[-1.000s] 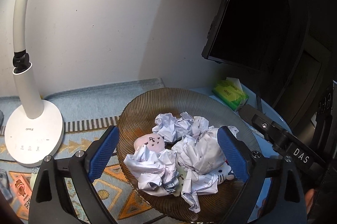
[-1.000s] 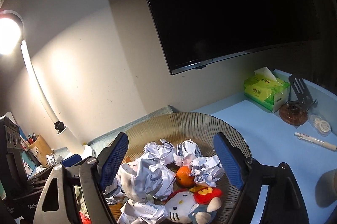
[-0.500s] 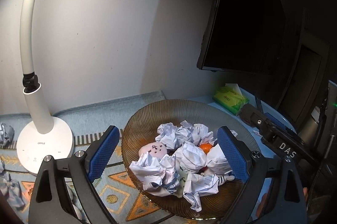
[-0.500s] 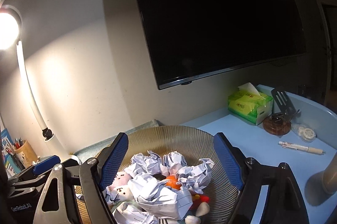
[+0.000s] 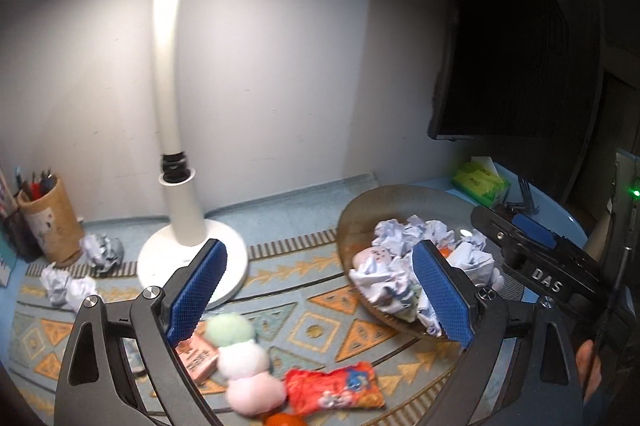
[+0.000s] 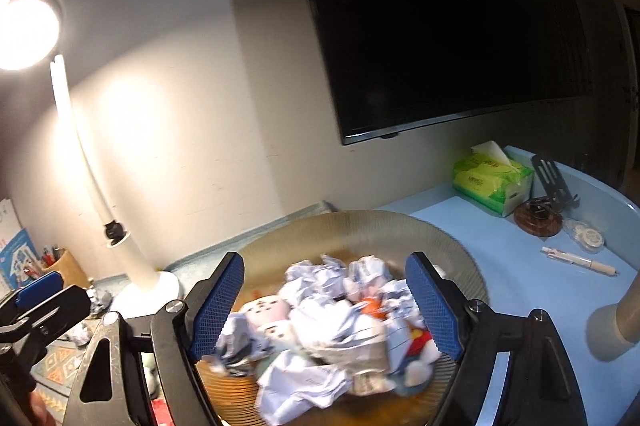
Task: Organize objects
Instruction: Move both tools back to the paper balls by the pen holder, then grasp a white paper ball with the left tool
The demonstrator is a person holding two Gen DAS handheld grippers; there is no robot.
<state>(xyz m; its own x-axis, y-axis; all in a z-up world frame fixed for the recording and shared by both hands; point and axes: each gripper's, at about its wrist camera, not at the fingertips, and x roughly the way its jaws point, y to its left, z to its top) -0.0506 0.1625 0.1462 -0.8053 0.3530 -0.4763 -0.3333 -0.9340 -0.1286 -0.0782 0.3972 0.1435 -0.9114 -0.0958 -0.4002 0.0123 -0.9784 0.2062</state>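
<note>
A ribbed brown glass bowl [image 5: 360, 210] [image 6: 360, 222] holds several crumpled paper balls [image 5: 400, 232] [image 6: 340, 334], a pink plush [image 6: 266, 310], an orange [image 6: 370, 306] and a Hello Kitty plush [image 6: 420, 350]. My left gripper [image 5: 320, 294] is open and empty, left of the bowl above the patterned mat [image 5: 320, 326]. Below it lie a three-ball plush [image 5: 240, 354], a red snack packet [image 5: 336, 390] and a pink packet [image 5: 198, 356]. My right gripper [image 6: 320, 306] is open and empty over the bowl. It also shows in the left wrist view [image 5: 532, 258].
A white desk lamp [image 5: 188, 246] stands behind the left gripper. Loose paper balls [image 5: 68, 286] and a pen cup [image 5: 48, 222] are at far left. A green tissue box [image 6: 492, 182], a round brown dish [image 6: 538, 222], tape [image 6: 588, 238] and a pen [image 6: 580, 260] lie on the blue table at right.
My left gripper has swung left, away from the bowl and over the mat, bringing the plush and packets into view. My right gripper has drawn back a little. Both stay open.
</note>
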